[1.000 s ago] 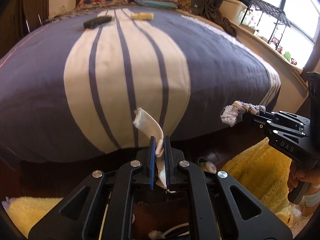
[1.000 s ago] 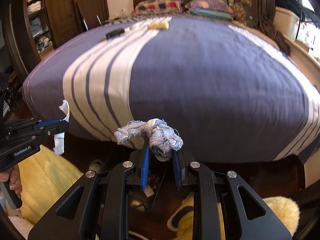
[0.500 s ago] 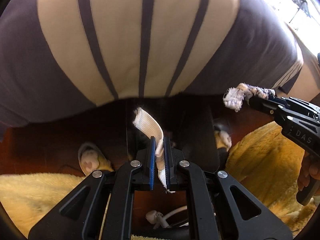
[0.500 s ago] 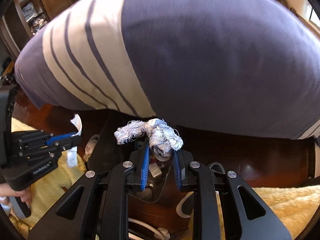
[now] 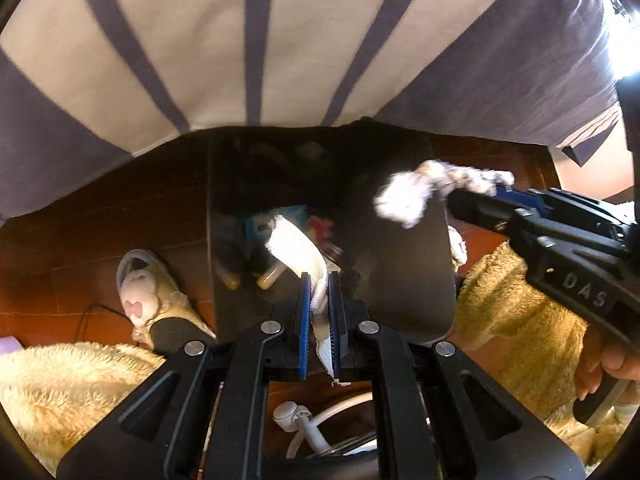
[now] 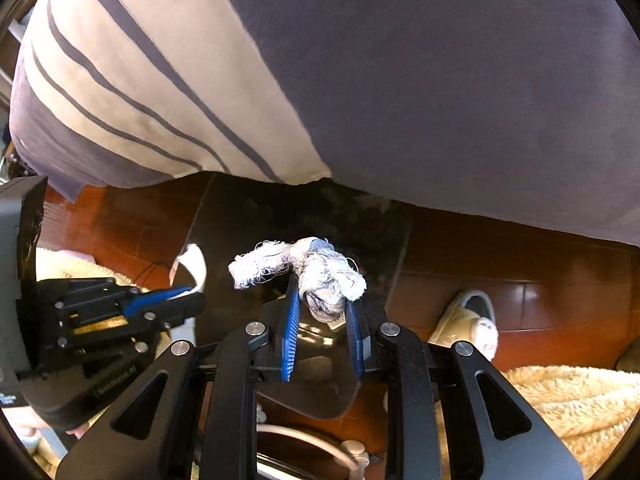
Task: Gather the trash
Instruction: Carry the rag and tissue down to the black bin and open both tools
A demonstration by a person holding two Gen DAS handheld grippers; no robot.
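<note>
both views have tipped down within the last second: the bed top with its pillows is gone from sight, and now only the hanging edge of the purple and cream striped bedspread [image 5: 256, 52] shows above the dark, glossy trash bin [image 5: 400, 280] standing on the red-brown tiled floor [image 5: 120, 216] at the foot of the bed. that puts both pieces of trash over or beside the bin mouth, so i judge the drop to be the step in hand, with neither piece let go yet. the left tool [image 5: 319, 280] is clenched on one flat white ribbed fabric strip [image 5: 294, 246], whose free end curls up over the bin opening. the right tool [image 6: 321, 304] is clenched on one frayed blue-white rag wad [image 6: 316, 270], held above the bin's near side; in the left view that wad sits just over the bin's right rim. inside the bin some coloured litter shows, too blurred to count. counted: two tools, two pieces of trash in hand, one bin, two pale plush slippers [image 5: 146, 292], one either side of the bin, and fluffy yellow fabric [image 6: 568, 400] at both lower edges. opening each tool here would likely land both pieces inside.
</note>
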